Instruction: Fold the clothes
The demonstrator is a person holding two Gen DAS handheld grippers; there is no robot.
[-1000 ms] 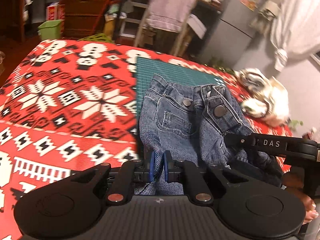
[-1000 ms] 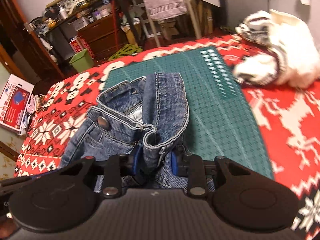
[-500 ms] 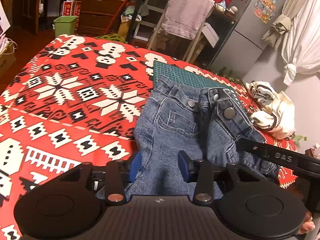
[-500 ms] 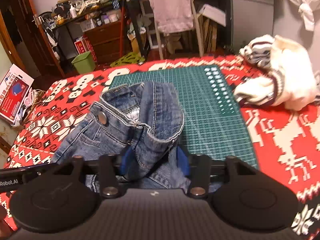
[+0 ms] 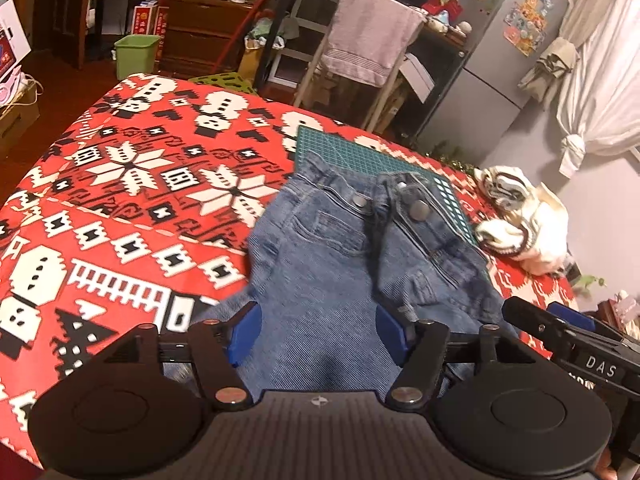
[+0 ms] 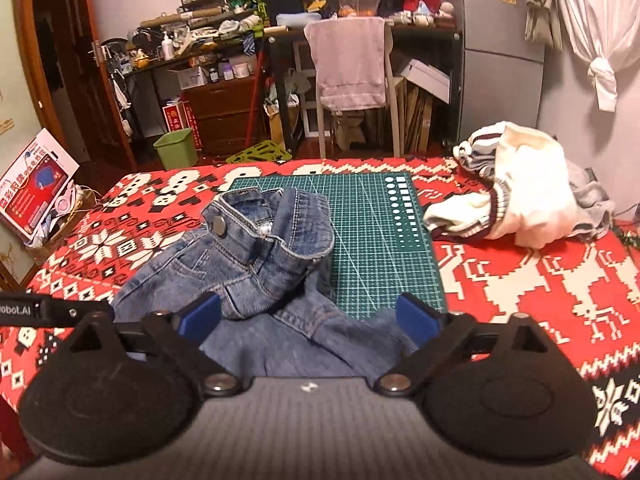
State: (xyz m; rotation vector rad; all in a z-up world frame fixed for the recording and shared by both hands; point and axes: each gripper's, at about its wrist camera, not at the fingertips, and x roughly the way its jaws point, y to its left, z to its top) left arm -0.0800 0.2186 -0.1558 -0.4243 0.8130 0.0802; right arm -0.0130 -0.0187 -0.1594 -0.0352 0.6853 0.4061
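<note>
Across the counter (image 6: 520, 280), draped in a red, white and black patterned cloth (image 5: 120, 208): green cutting mat (image 6: 372, 232) toward the middle of the far edge, heap of white striped garments (image 6: 520, 192) in the far right corner. Lying partly on the mat's near left portion and partly on the cloth: blue jeans (image 5: 340, 264), waistband toward the far edge, bunched and twisted, front flap turned over with snap button (image 6: 218, 225) showing, legs running back to the near edge under both tools. Left gripper (image 5: 318, 336) spread wide, blue pads either side of the denim, pinching nothing. Right gripper (image 6: 308, 320) likewise spread, denim lying loose between its pads, no hold on it. Judged step: jeans set down and released, ready for flattening before the first fold. Next move, by this reading: take fresh holds at the two ends of the waistband, pull it straight and flat, undo the twist at the fly, then lay one leg over the other. Risk: folding over the rumpled waistband would lock in the creases.
</note>
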